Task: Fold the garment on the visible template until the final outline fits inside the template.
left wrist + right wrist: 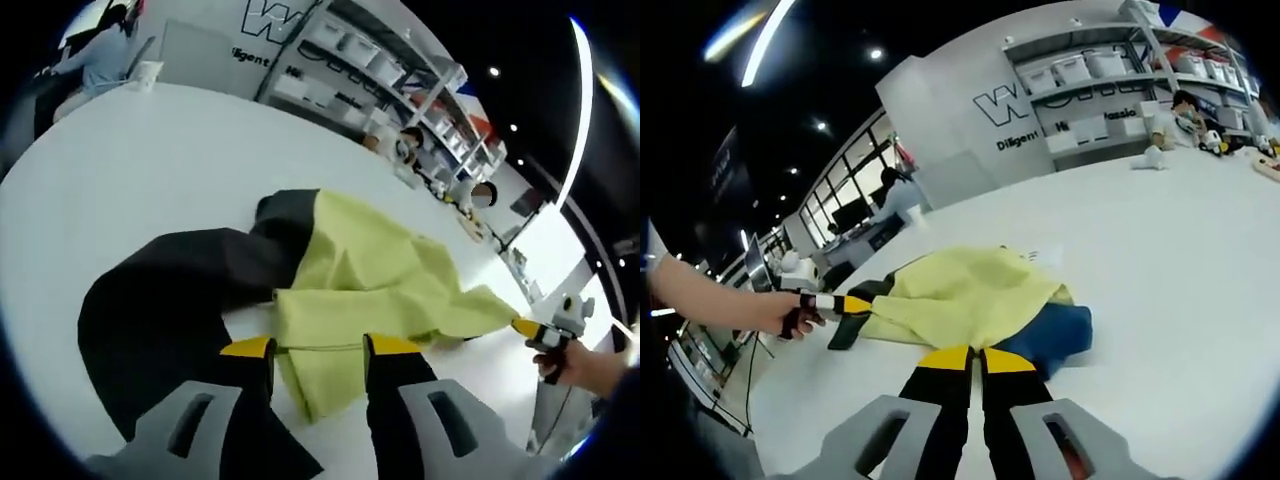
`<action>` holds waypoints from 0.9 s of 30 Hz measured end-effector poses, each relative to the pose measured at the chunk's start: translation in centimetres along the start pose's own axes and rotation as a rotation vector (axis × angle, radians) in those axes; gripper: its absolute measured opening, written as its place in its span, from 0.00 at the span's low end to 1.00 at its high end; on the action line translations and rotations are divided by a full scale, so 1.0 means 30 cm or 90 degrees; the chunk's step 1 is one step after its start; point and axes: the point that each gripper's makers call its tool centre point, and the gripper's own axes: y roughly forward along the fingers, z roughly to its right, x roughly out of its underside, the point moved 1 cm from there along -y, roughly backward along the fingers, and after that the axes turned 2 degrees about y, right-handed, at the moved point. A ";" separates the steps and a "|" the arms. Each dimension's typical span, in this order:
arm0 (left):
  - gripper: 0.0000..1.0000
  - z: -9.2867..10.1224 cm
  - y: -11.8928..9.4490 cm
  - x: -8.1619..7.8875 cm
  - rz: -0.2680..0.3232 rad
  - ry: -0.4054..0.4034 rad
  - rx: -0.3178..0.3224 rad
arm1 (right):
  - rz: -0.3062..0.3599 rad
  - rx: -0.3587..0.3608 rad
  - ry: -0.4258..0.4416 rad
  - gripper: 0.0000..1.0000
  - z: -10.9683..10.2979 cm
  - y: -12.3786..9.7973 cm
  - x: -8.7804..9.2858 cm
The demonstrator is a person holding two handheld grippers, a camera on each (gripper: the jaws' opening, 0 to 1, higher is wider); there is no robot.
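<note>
**Both tongs at the yellow garment on the white worktop**

In the left gripper view the left tongs [317,347] reach forward low over the worktop [130,190]; their yellow-tipped jaws stand apart, with a fold of the yellow garment [370,280] lying in the gap between them; whether the tips press the cloth or merely flank it cannot be told. At the far right of that view a hand [585,365] comes in from the edge, gripping the handle of the right tongs [522,326]; their yellow tip meets the stretched-out corner of the garment, which is drawn to a point there.

In the right gripper view the right tongs' jaws rise close together, the yellow tips almost touching, pinched on the near edge of the yellow cloth [970,290]. At the left of that view a forearm and hand [790,315] extend level above the worktop [1180,250], holding the left tongs [855,305] against the far side of the garment.

The garment lies crumpled near the middle of the worktop, yellow side uppermost; a dark layer [170,300] spreads from beneath it toward the left tongs in the left gripper view; a blue part [1055,335] shows under the yellow in the right gripper view. Shelving with white bins [1090,75] lines the back wall; seated people [100,55] work at the worktop's far edge.
</note>
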 end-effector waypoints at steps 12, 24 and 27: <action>0.01 -0.022 -0.016 -0.010 -0.010 0.004 -0.014 | 0.001 0.005 0.001 0.00 0.007 -0.012 0.004; 0.00 0.074 -0.132 -0.056 -0.003 0.016 0.006 | 0.018 0.004 0.000 0.00 -0.010 -0.044 -0.037; 0.00 0.104 -0.177 -0.073 0.004 0.015 0.018 | 0.025 0.003 -0.001 0.00 -0.020 -0.061 -0.054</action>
